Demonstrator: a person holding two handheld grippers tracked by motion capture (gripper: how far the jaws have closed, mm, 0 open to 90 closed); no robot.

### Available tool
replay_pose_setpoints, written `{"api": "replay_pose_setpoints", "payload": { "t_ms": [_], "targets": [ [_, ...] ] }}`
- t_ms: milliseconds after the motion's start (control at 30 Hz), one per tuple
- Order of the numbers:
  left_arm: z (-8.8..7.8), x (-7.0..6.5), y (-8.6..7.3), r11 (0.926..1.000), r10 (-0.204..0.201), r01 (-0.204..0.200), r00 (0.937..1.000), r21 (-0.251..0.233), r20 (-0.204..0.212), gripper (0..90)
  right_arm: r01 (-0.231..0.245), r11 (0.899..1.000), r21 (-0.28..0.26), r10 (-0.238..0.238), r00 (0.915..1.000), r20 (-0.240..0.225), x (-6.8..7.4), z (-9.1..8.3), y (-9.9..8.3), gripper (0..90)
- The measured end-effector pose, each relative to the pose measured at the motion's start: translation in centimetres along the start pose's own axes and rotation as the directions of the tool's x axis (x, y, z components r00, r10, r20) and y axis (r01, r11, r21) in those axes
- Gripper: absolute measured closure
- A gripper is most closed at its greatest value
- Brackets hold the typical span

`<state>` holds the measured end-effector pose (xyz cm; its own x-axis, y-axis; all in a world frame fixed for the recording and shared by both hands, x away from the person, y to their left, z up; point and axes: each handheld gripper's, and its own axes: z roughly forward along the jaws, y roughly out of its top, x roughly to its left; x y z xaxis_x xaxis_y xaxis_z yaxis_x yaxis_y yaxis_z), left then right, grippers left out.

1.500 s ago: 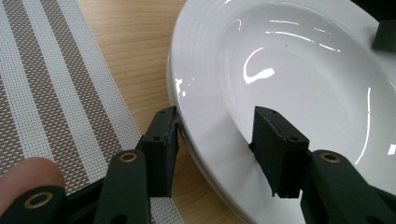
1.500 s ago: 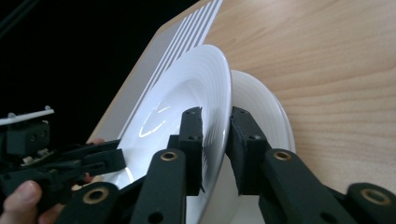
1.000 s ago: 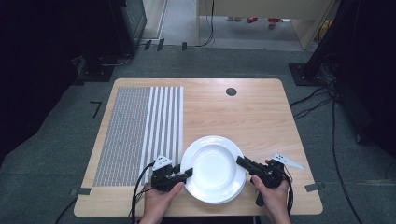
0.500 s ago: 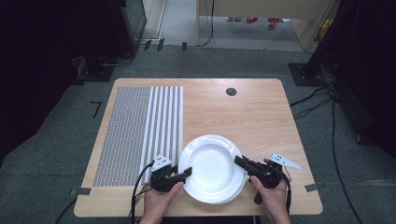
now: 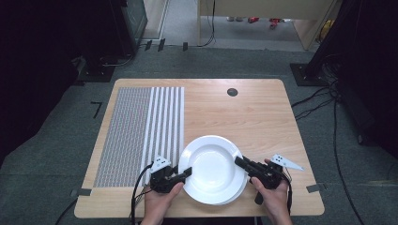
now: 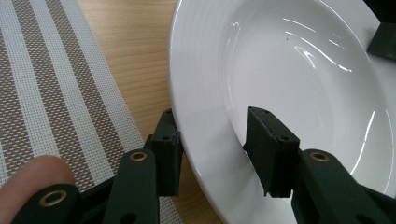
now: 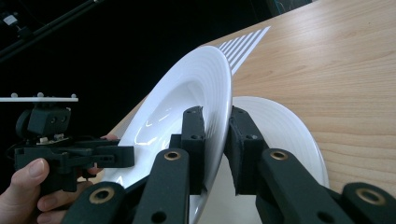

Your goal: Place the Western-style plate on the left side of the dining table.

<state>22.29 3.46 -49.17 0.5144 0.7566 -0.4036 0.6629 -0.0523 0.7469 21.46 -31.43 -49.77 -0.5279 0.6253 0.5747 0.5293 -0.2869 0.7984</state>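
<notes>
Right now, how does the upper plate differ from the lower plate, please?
The upper plate is tilted, its rim clamped in the right gripper; the lower plate lies flat on the table, ungripped. The upper plate overlaps the lower plate, hiding part of it. Both are white and round.

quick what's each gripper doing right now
Left gripper: open, closing around the top plate rim, fingers not pressing.
Right gripper: closed on that plate's rim.

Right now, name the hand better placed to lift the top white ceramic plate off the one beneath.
Right. The right gripper already clamps the top white plate's rim, tilting it off the lower plate; the left gripper only straddles the rim, pads apart.
</notes>
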Motion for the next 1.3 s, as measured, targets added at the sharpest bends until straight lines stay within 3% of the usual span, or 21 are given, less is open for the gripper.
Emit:
{"api": "replay_pose_setpoints", "payload": {
  "t_ms": [300,433,600,800,1300],
  "targets": [
    [-0.2,0.2,-0.1,0.9998,-0.014,0.014,0.9998,-0.016,0.015,61.5,-0.011,1.0,-0.002,0.011,0.9999,0.001,-0.1,0.1,-0.1,78.9],
    [-0.3,0.6,-0.1,0.9987,-0.043,0.044,0.9979,-0.026,0.049,63.5,-0.043,0.999,-0.002,0.043,0.9989,0.02,-0.2,0.3,-0.3,78.7],
    [-0.4,0.7,-0.2,0.9979,-0.045,0.048,0.9975,-0.043,0.054,64.7,-0.064,0.998,-0.01,0.065,0.9972,0.039,-0.3,0.5,-0.5,78.5],
    [-0.6,1.0,-0.2,0.9951,-0.075,0.08,0.9938,-0.059,0.082,67.9,-0.122,0.992,-0.023,0.124,0.9897,0.073,-0.1,0.9,-0.9,78.4],
    [-1.3,1.4,0.2,0.9901,-0.1,0.112,0.9861,-0.085,0.133,71.6,-0.132,0.99,-0.048,0.135,0.9878,0.077,0.9,0.9,-0.5,78.9]
  ]
}}
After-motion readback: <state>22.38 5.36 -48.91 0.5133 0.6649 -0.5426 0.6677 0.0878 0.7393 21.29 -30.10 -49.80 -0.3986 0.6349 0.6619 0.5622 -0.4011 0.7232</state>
